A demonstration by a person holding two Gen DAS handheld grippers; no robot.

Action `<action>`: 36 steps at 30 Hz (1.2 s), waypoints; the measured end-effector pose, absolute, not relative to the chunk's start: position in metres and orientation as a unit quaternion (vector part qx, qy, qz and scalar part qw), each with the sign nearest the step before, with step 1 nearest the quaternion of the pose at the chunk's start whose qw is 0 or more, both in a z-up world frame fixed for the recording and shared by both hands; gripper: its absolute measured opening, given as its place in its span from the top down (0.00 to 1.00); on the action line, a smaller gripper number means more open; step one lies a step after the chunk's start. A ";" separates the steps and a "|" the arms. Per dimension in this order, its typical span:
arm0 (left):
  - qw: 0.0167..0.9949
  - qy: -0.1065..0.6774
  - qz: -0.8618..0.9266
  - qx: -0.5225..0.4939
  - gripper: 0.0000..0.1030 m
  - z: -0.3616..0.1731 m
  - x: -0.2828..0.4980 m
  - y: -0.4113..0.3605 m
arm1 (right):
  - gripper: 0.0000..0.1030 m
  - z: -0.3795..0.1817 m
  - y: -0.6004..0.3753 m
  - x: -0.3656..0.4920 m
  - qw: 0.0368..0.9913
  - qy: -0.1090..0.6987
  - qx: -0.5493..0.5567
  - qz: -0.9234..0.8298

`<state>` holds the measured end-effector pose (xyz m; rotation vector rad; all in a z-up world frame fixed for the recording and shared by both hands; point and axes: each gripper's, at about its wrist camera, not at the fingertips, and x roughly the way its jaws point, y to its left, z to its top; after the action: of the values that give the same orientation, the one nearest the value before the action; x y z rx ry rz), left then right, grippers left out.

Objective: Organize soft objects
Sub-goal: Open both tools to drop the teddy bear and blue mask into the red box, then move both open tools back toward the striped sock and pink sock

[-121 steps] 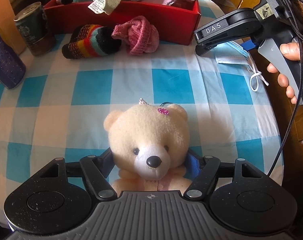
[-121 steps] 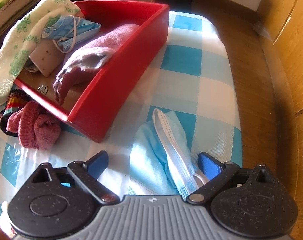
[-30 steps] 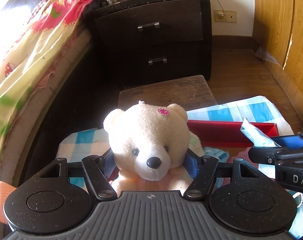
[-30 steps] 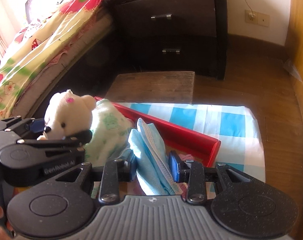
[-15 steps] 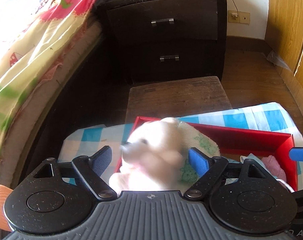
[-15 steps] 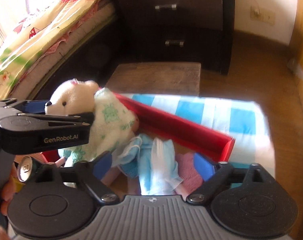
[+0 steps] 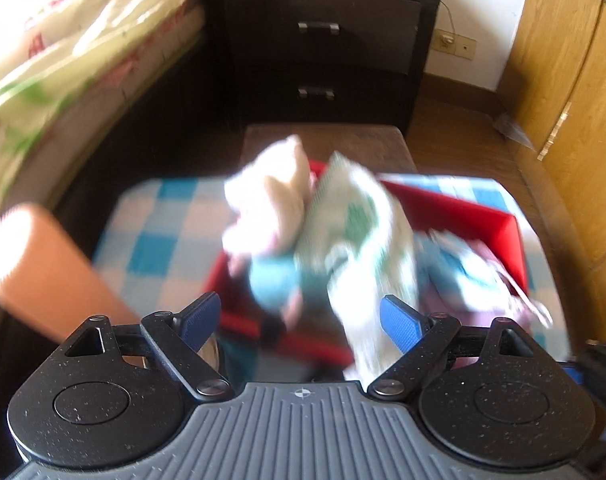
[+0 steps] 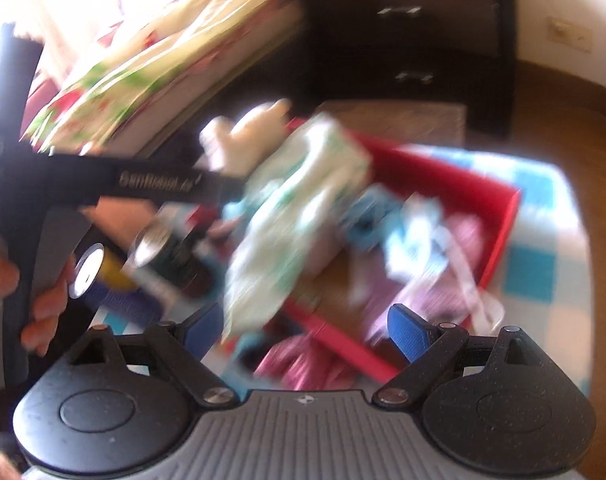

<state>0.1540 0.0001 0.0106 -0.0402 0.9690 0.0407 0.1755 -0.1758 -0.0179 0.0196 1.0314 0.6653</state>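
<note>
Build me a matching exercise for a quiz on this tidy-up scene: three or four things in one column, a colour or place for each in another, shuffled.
Things:
1. plush cream teddy bear
2. shallow open box
3. checked tablecloth
4. chest of drawers

Descriptions:
A. blue and white
B. dark brown, standing beyond the table
C. red
D. at the box's far left corner, beside a white cloth with green print

Pairs: 1-D, 2-C, 3-A, 4-B
</note>
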 end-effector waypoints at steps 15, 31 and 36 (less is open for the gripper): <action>0.860 0.506 -0.008 -0.060 0.18 -0.017 0.098 0.023 | 0.40 -0.075 -0.143 0.166 0.787 0.539 -0.002 0.300; 0.839 0.540 -0.010 -0.070 0.18 -0.064 0.105 0.002 | 0.92 -0.081 -0.192 0.162 0.788 0.553 0.029 0.269; 0.843 0.537 0.004 -0.043 0.18 -0.079 0.120 -0.020 | 0.94 -0.079 -0.206 0.152 0.785 0.556 0.035 0.273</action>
<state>0.1199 -0.0202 -0.0795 -0.0912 1.1333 0.0094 0.1521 -0.2056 -0.0788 0.0758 1.1986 0.5880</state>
